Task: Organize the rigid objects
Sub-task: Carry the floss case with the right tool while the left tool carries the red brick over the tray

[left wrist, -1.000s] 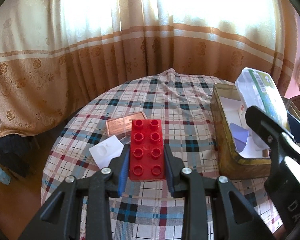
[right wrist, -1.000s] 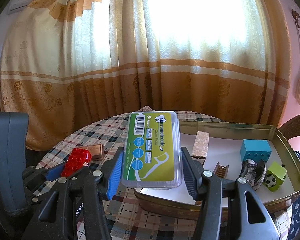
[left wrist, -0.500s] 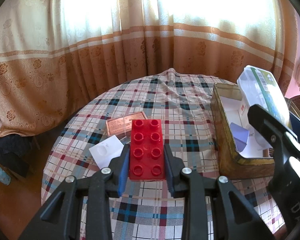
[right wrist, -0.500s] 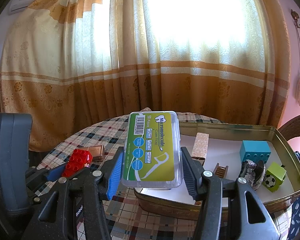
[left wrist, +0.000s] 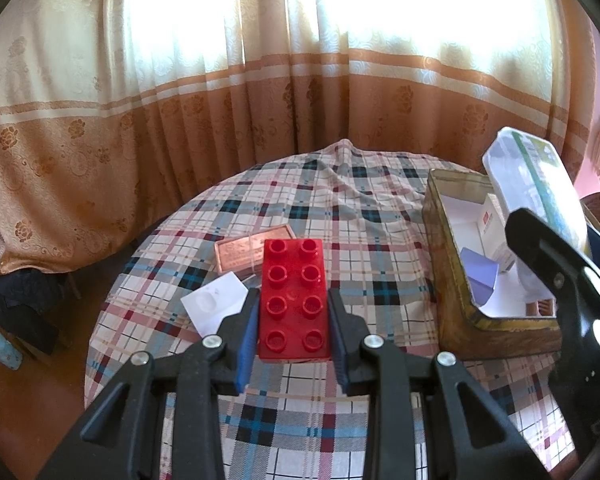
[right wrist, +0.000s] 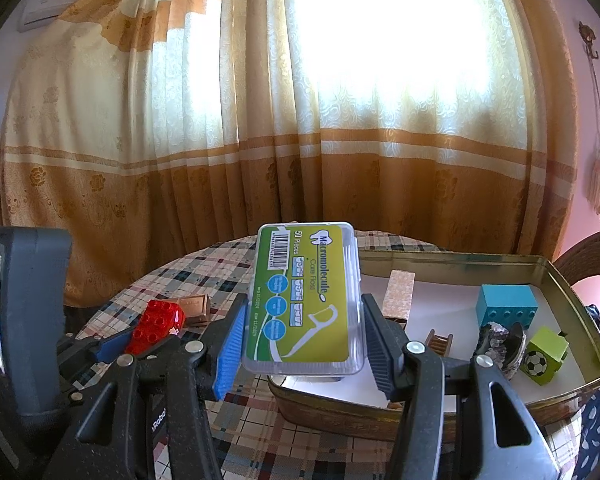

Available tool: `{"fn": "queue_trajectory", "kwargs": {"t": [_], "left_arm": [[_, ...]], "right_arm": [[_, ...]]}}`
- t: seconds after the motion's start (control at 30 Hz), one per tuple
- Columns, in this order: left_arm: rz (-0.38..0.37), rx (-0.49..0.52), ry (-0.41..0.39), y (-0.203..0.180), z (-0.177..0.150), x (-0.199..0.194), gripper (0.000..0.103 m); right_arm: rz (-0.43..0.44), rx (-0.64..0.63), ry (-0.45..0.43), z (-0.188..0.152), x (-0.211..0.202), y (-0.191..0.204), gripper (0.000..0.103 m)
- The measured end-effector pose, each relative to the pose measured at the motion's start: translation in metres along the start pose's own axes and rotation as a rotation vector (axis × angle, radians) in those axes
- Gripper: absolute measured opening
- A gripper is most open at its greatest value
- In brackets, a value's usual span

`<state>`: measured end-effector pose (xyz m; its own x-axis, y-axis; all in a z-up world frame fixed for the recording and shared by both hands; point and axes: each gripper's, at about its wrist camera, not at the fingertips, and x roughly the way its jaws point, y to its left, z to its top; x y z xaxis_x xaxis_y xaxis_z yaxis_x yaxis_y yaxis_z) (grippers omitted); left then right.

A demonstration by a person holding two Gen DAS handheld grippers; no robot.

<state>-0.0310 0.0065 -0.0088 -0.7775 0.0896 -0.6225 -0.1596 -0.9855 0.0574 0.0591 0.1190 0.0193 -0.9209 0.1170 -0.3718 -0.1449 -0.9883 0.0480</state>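
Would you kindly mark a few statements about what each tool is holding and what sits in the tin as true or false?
1. The left tool grips a red brick. True.
2. The right tool is empty. False: it holds a floss pick box.
3. A blue brick lies inside the tin. True.
4. The copper-coloured bar is inside the tin. False: it lies on the plaid tablecloth.
5. The green football cube sits on the tablecloth. False: it is in the tin.
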Motion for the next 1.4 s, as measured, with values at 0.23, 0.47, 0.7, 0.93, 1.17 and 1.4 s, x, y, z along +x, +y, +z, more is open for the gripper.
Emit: {"fn": "queue_trajectory", "kwargs": {"t": [0.23, 0.47, 0.7, 0.93, 1.17, 1.4], "left_arm": [[0.009, -0.011, -0.004, 0.002, -0.001, -0.002, 0.031], [0.014, -0.037, 0.01, 0.004, -0.001, -0.003, 0.03], [-0.008, -0.052, 0.027, 0.0, -0.005, -0.007, 0.03], [-0.016, -0.034, 0.019, -0.011, -0.005, -0.012, 0.031], [-0.03, -0.025, 0.006, -0.02, -0.002, -0.018, 0.03], [-0.05, -0.005, -0.015, -0.031, 0.002, -0.028, 0.03]], "right_arm": [[0.005, 0.019, 0.0, -0.002, -0.005, -0.006, 0.057], [-0.002, 0.045, 0.015, -0.007, -0.012, -0.018, 0.057], [-0.011, 0.037, 0.016, -0.01, -0.022, -0.023, 0.057], [-0.027, 0.069, 0.016, -0.01, -0.031, -0.039, 0.057], [-0.039, 0.097, 0.004, -0.006, -0.04, -0.051, 0.057], [-0.048, 0.115, -0.001, -0.007, -0.046, -0.062, 0.057]]}}
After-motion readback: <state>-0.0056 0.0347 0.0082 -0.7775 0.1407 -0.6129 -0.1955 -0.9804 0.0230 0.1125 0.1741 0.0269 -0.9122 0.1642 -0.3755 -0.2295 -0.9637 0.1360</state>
